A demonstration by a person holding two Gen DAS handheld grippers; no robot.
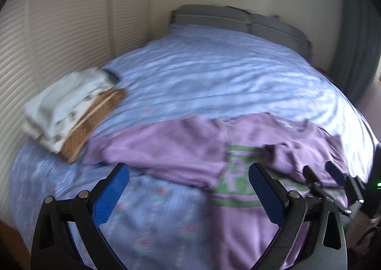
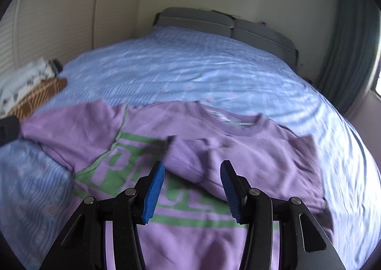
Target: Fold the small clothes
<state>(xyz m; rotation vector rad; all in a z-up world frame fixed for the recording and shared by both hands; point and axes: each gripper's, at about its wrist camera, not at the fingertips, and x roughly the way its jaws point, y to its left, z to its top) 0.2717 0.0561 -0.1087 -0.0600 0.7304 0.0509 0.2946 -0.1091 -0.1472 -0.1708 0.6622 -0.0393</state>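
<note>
A lilac sweatshirt (image 2: 238, 146) with green lettering lies front-up on the bed, neck towards the headboard. Its right sleeve is folded in across the chest, cuff (image 2: 185, 158) just beyond my right gripper (image 2: 192, 172), which is open and empty above the lettering. In the left wrist view the sweatshirt (image 1: 166, 148) has its left sleeve stretched out leftward. My left gripper (image 1: 189, 174) is wide open and empty over the sweatshirt's left edge. The right gripper (image 1: 321, 172) shows at the right of that view.
The bed has a blue patterned cover (image 1: 202, 75) and a grey headboard (image 1: 214, 17). A pile of folded white and brown clothes (image 1: 69, 110) lies at the bed's left side, also in the right wrist view (image 2: 28, 86). A louvred wall stands left, a curtain (image 2: 350, 56) right.
</note>
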